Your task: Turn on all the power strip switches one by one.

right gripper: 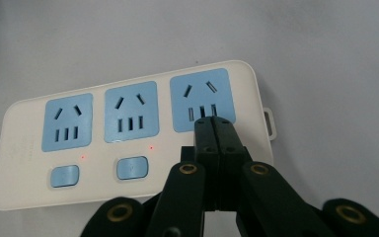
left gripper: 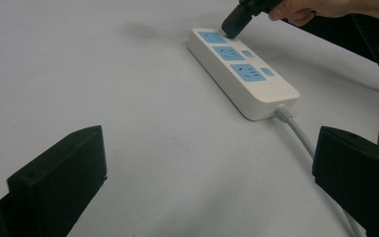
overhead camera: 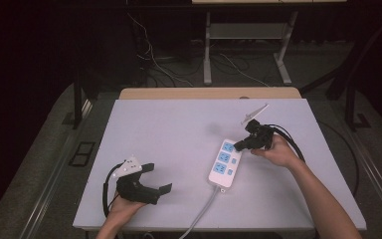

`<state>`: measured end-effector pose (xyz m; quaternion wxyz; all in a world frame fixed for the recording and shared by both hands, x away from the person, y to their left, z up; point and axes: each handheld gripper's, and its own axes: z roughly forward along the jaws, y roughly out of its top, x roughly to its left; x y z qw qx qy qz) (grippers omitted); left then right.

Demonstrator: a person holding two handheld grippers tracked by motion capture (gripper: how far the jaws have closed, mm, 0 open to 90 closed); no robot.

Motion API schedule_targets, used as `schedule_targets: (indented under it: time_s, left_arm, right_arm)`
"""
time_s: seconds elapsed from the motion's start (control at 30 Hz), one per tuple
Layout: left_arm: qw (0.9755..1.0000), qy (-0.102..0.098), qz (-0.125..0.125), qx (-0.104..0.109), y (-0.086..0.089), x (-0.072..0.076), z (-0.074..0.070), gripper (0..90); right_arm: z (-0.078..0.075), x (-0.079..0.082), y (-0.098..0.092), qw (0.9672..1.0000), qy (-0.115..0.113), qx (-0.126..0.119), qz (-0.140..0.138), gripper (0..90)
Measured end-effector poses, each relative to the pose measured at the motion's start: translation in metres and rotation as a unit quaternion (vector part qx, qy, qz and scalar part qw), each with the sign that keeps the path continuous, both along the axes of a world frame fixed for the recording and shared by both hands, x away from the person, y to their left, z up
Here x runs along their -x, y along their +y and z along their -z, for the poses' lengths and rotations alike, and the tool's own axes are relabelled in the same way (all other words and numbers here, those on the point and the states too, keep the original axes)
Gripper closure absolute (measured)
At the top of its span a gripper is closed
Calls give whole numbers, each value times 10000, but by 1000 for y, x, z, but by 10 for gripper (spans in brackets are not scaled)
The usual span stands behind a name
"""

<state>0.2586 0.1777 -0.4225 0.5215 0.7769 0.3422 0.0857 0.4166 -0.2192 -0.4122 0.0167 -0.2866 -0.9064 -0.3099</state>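
Right tool [right gripper: 212, 129], jaws together and empty, tip pressing the third switch spot on the power strip [right gripper: 128, 133] directly beneath it, two red lamps lit beside the other switches, third apparently pending; left tool [overhead camera: 151, 180] apart, idle on tabletop [overhead camera: 179, 124].

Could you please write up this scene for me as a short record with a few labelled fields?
surface: white table
main item: white power strip with three blue sockets, two blue switches visible, lying flat
cord: grey cable leading off the near table edge
right claw: shut, tips over the end socket farthest from the cord; its switch would lie under the jaws
left claw: open, holding nothing, apart from the strip
indicator lights: two small red dots by the switches
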Motion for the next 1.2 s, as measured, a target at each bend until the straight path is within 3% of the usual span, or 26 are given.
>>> schedule_targets:
  time_s: [0.37,1.2]
  left_arm:
    - [10000,2,-7,10,0,0,0,0]
    - [10000,9,-13,22,1,0,0,0]
  right_arm:
    - [1,5,2,9997,-216,59,-17,900]
    - [-7,8,3,9999,-144,4,17,900]
